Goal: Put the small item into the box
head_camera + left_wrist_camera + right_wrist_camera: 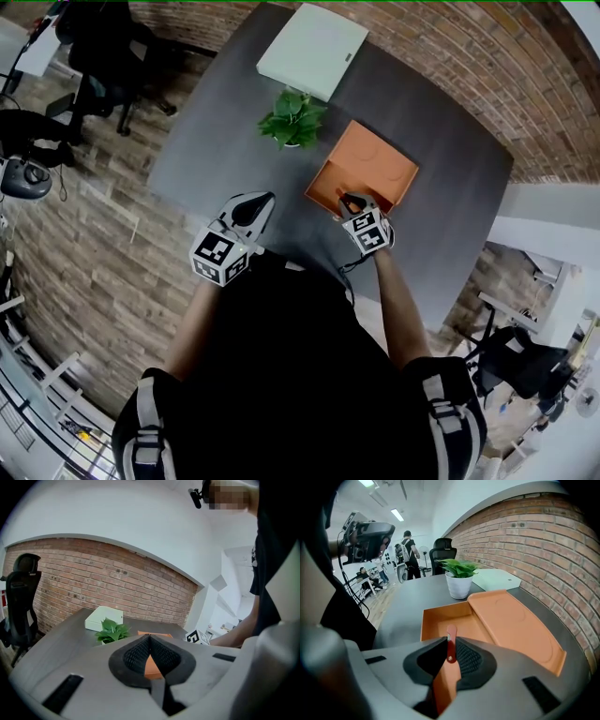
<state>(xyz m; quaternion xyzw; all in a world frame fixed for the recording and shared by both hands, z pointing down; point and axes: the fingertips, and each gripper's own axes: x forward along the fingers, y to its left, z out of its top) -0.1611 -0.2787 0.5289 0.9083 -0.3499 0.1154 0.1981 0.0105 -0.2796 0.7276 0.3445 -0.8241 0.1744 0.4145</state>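
Observation:
An open orange box (339,184) lies on the dark table, its lid (375,161) laid flat behind it. In the right gripper view the box's tray (454,620) is just beyond the jaws. My right gripper (450,639) is shut on a small flat red item (451,645), which stands upright over the tray's near wall. In the head view this gripper (352,200) hangs at the box's near edge. My left gripper (258,202) hovers left of the box, shut (150,638) with nothing between its pads.
A potted green plant (292,118) stands just left of and behind the box. A white box (313,49) lies at the table's far end. A brick wall runs along the table's right side. An office chair (98,56) stands off the far left corner.

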